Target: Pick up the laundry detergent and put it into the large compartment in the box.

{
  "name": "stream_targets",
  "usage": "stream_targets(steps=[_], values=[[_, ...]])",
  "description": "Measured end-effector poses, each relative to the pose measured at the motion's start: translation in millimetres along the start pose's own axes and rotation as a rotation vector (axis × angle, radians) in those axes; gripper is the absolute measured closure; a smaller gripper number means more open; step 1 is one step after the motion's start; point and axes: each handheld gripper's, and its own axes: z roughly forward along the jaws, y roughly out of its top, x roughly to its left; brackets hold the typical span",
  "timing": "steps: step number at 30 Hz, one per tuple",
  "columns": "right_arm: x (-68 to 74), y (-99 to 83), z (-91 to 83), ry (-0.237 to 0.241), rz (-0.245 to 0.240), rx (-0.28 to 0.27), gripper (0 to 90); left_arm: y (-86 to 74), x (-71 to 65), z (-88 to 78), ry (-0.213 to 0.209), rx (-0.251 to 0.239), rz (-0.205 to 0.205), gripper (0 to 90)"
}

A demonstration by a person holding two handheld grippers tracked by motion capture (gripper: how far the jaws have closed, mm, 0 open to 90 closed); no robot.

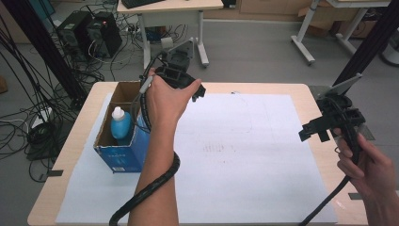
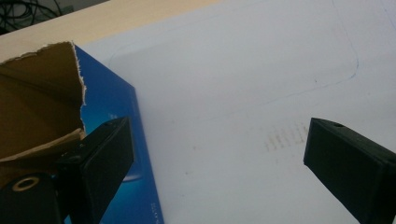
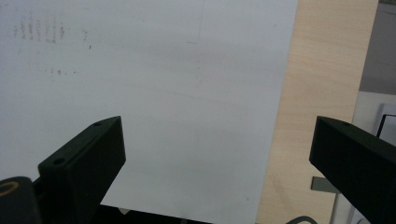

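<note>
Both the right gripper (image 1: 314,133) and the left gripper (image 1: 199,91) have jaws spread wide with nothing between them, over the white paper sheet (image 1: 226,155) covering the surface. Just left of the left jaws stands the open blue cardboard box (image 1: 123,157). The blue plastic bottle with a white cap (image 1: 120,123) upright inside it looks light, rigid and smooth, probably best pinched at the cap or neck.

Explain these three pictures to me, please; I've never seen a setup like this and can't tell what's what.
A person holds a hand tool with two black jaws in each hand. The high view looks down on the table; the other two come from cameras riding on each tool. The left gripper hovers beside an open blue cardboard box with a blue bottle inside. The right gripper hangs near the table's right edge. Both are open, holding nothing. A white paper sheet covers the tabletop.
</note>
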Motion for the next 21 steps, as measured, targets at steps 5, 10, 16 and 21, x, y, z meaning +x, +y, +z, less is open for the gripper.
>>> stream_targets(steps=[5, 10, 16, 21], values=[[-0.8, 4.1, 1.7, 0.008, -0.005, 0.016, 3.4, 2.3, -0.4, 5.2, 0.0, 0.011, -0.001, 9.0], [0.7, 4.3, 1.5, 0.003, -0.01, 0.012, 3.4, 2.7, -0.1, 6.8, -0.009, 0.005, -0.006, 9.0], [3.2, 4.4, 1.1, 0.001, -0.013, 0.012, 3.4, 3.9, -2.1, 9.8, -0.016, 0.01, 0.004, 9.0], [3.4, 3.4, 0.8, 0.0, -0.017, 0.009, 3.4, 4.3, -2.1, 11.2, -0.019, 0.012, 0.004, 9.0]])
